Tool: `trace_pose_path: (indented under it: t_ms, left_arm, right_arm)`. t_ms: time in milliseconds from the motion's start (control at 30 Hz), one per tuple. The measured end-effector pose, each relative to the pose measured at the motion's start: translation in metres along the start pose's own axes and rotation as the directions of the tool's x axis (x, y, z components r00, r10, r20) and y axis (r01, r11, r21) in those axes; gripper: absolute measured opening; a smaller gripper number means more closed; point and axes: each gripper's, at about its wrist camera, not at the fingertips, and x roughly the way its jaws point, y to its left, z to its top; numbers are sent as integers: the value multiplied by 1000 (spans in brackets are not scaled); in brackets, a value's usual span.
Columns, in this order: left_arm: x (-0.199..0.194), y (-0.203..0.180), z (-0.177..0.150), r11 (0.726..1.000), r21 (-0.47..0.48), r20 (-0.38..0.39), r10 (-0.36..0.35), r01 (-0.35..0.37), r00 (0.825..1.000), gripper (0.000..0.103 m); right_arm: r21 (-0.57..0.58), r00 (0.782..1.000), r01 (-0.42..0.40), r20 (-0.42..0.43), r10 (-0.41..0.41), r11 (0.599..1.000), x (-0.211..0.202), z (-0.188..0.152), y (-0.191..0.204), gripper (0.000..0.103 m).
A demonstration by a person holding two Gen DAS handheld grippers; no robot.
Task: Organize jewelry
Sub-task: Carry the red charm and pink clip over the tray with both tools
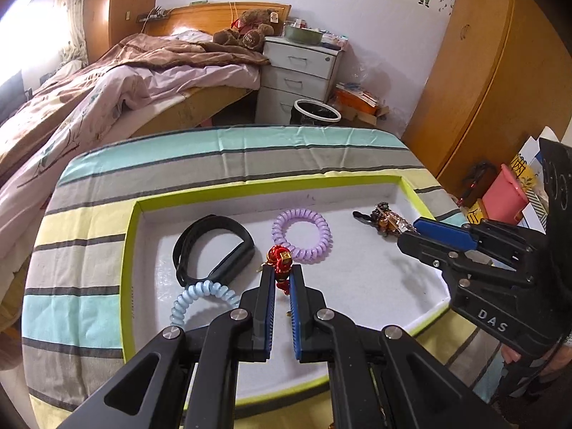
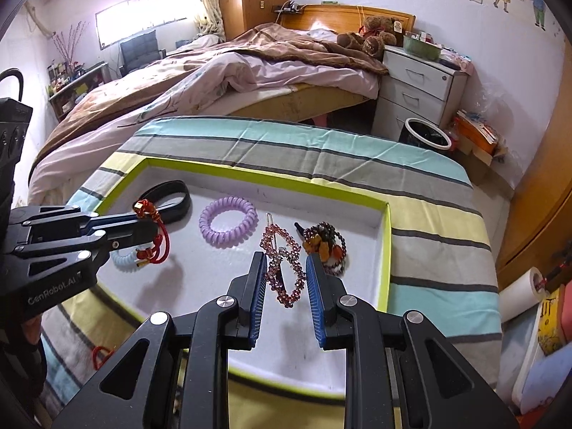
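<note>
A white tray with a lime rim [image 1: 250, 185] [image 2: 385, 250] lies on a striped cloth. My left gripper [image 1: 281, 272] [image 2: 152, 230] is shut on a red cord charm bracelet [image 1: 280, 262] [image 2: 161, 239], held just above the tray floor. My right gripper [image 2: 284, 259] [image 1: 407, 233] is shut on a pink rhinestone hair clip [image 2: 284, 271], its pads touching both sides. In the tray lie a black band [image 1: 214, 250] [image 2: 171, 196], a purple coil hair tie [image 1: 302, 236] [image 2: 228, 227], a pale blue coil tie [image 1: 203, 300] [image 2: 123, 261] and a dark bead bracelet cluster [image 1: 379, 216] [image 2: 325, 246].
The striped cloth [image 1: 228, 157] [image 2: 429, 214] covers the table around the tray. A red loop [image 2: 102, 355] lies on it at the near left. Beyond stand a bed [image 1: 125, 82], a white drawer unit [image 1: 300, 71] and a bin [image 1: 314, 112]. A pink tub [image 1: 504, 193] sits right.
</note>
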Motion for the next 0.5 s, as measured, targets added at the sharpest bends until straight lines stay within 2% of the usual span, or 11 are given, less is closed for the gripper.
trace_pose_path:
  t_ms: [500]
  left_arm:
    - [19,5,-3,1000,-3,-45,23,-23,999,8]
  right_arm:
    - [-15,998,31,-56,-31,999,27,-1,-1,23]
